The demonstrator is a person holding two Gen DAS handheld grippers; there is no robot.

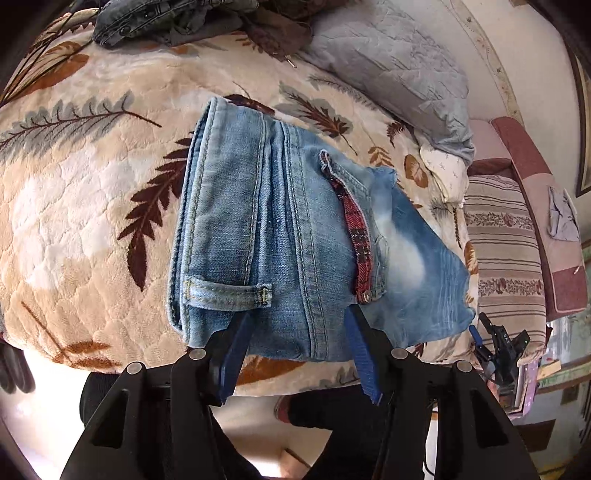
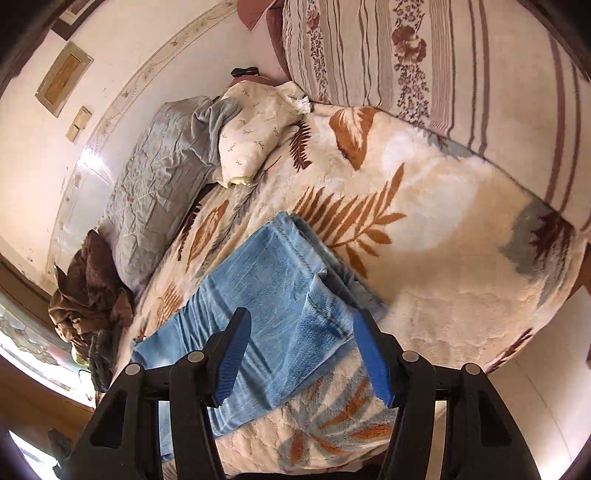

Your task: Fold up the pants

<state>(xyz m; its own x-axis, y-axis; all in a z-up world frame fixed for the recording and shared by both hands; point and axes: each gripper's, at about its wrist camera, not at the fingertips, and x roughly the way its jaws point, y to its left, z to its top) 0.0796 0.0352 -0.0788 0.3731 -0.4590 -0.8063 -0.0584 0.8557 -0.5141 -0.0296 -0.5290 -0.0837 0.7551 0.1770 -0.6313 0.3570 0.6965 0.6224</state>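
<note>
Light blue jeans (image 1: 295, 229) lie folded into a compact stack on the leaf-patterned blanket (image 1: 81, 206), waistband and belt loop to the left, a red plaid pocket lining showing. My left gripper (image 1: 298, 312) hovers at the stack's near edge with its blue jaws spread and nothing pinched. In the right wrist view the folded leg end of the jeans (image 2: 266, 295) lies under my right gripper (image 2: 302, 314), whose jaws also stand apart over the cloth without pressing it. The right gripper (image 1: 495, 343) shows small at the bed's right edge in the left wrist view.
A grey quilt (image 1: 391, 62) and a small cream pillow (image 2: 255, 133) lie by the wall. Dark clothes (image 1: 173, 18) and a brown garment (image 2: 88, 295) are heaped at the far end. A striped floral cover (image 2: 424, 62) borders the bed. The person's dark legs (image 1: 332, 413) stand below.
</note>
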